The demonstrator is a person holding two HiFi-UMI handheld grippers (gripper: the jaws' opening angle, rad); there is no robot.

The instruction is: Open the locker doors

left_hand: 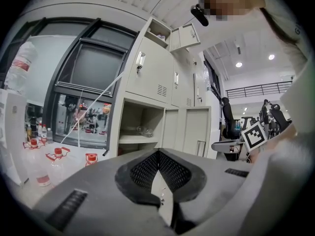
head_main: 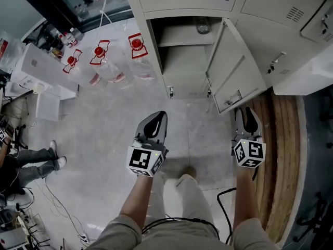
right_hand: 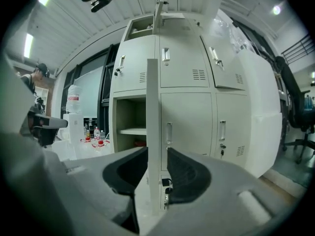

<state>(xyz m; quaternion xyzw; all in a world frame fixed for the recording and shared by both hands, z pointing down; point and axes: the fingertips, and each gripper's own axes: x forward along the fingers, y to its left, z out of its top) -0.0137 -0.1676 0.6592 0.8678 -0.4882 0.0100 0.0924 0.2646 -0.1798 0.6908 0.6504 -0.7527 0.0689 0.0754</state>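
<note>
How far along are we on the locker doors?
Done: one lower door is swung wide, showing its shelf, and a top door is open too. In hand: the right gripper has the lower door's edge between its jaws, with a gap showing on one side. The left gripper is shut and empty. Left: the neighbouring doors are closed.

Cream sheet-metal lockers (head_main: 270,14) look smooth and matt; the pale grey floor (head_main: 104,134) is faintly glossy, the clear plastic bottles (head_main: 106,69) shiny.
</note>
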